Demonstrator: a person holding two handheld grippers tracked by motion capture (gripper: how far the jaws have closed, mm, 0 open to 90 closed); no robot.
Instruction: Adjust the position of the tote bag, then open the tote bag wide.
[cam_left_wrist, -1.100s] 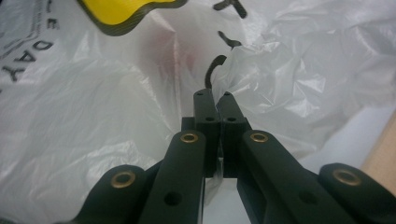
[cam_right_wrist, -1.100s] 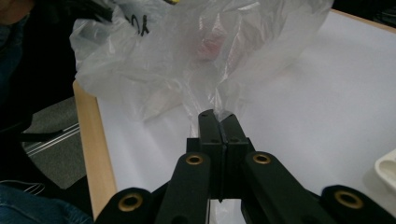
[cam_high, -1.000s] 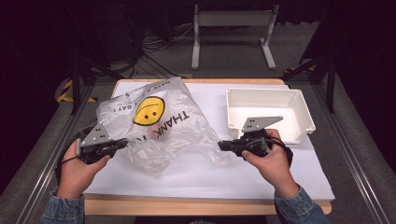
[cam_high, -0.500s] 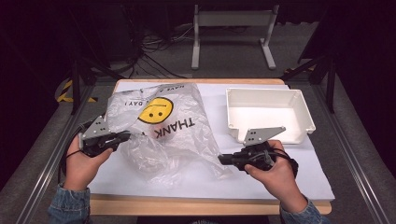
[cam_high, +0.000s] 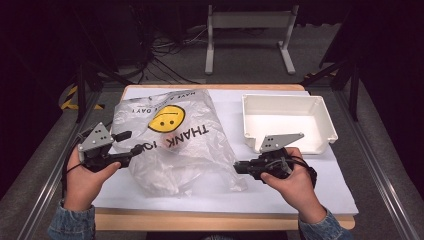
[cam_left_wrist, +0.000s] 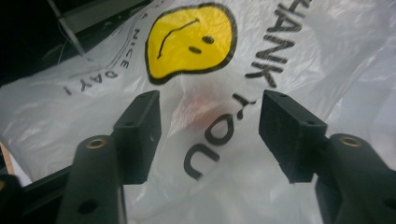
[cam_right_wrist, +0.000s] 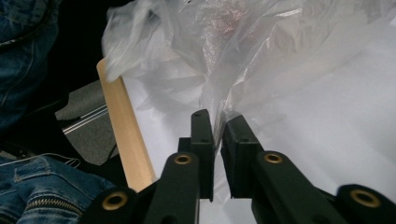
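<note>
- Since its jaws have just been opening, the left gripper (cam_high: 129, 142) stands wide, bag film before it, unpinched.
- Plastic bag (cam_high: 175, 142) lies mid-table, something reddish inside.
- Right gripper (cam_high: 239, 167) pinches the bag's edge, seemingly anchoring it.

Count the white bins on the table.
1. The white bin sits at the table's far right, beyond the right gripper and beside the plastic bag. The bag may hide small things under it, but no second bin.
</note>
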